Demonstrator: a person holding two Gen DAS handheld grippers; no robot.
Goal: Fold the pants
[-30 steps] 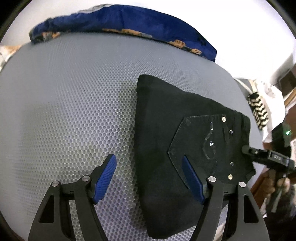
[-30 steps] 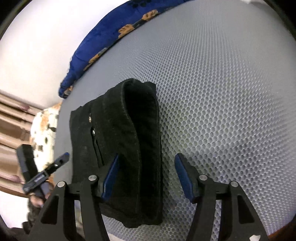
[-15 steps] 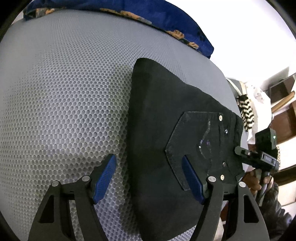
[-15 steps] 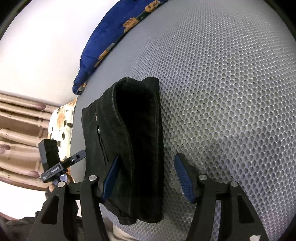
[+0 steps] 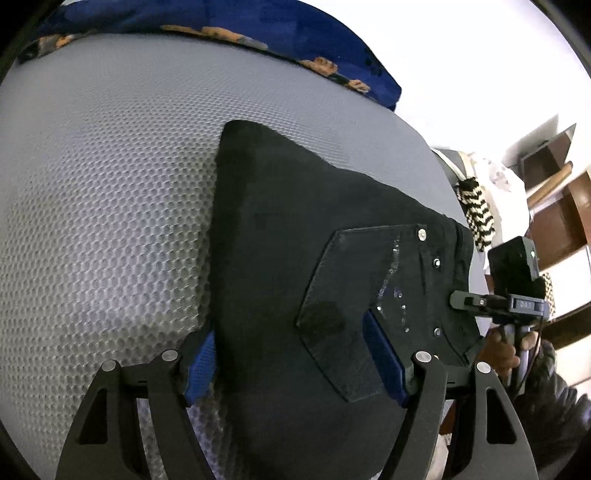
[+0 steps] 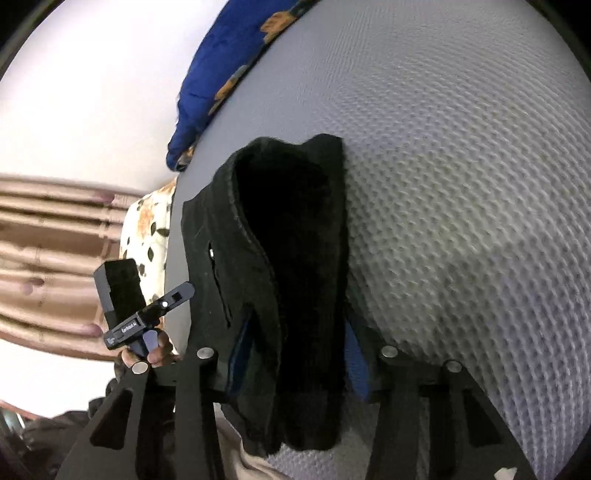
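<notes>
The black pants (image 5: pixel 295 258) lie folded into a thick bundle on the grey honeycomb mat (image 5: pixel 110 203), back pocket with studs facing up. My left gripper (image 5: pixel 291 365) is open, its blue pads straddling the bundle's near end. In the right wrist view the pants (image 6: pixel 295 266) show as a stacked fold seen from the side. My right gripper (image 6: pixel 295 362) is open, with its jaws either side of that fold's near end. Each gripper shows in the other's view: the right one (image 5: pixel 517 295) and the left one (image 6: pixel 140 314).
A blue patterned cloth (image 5: pixel 258 33) lies along the mat's far edge, also in the right wrist view (image 6: pixel 229 74). A black-and-white zigzag item (image 5: pixel 476 214) and wooden furniture (image 5: pixel 561 206) stand beyond the right edge. A spotted cloth (image 6: pixel 147 229) and curtain (image 6: pixel 48 258) are on the left.
Both grippers have moved forward onto the folded pants. The jaws now straddle the bundle's ends instead of hovering short of it.
</notes>
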